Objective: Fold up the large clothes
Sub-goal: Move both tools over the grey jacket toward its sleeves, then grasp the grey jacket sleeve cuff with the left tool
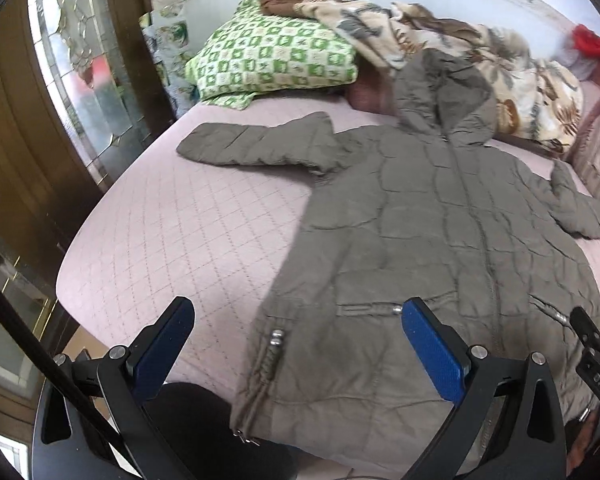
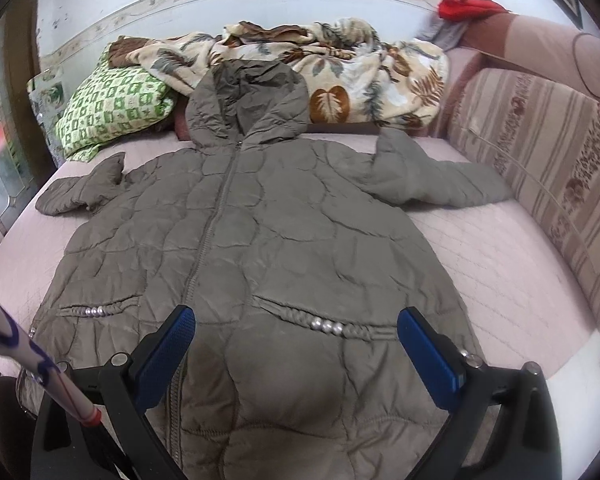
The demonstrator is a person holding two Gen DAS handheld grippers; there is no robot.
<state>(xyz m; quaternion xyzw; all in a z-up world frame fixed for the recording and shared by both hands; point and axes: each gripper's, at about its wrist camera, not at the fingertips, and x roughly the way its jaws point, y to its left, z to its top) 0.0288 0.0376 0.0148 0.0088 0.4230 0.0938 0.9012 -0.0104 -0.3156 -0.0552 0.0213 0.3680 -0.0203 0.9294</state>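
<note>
In the left wrist view, a wooden door with patterned glass (image 1: 80, 80) fills the left edge, and a green checked pillow (image 1: 272, 60) sits at upper centre. Bare pink bed (image 1: 172, 240) cover spreads across the middle left, open as far as its rounded near edge. The left gripper (image 1: 296, 356) hangs released, fingers wide apart, over the hem of the grey hooded jacket (image 1: 440, 220), which lies flat, zipped, sleeves spread. In the right wrist view, the right gripper (image 2: 296, 356) is likewise released above the jacket's lower front. Clear bed lies at right, bounded by a striped cushion (image 2: 540, 168).
</note>
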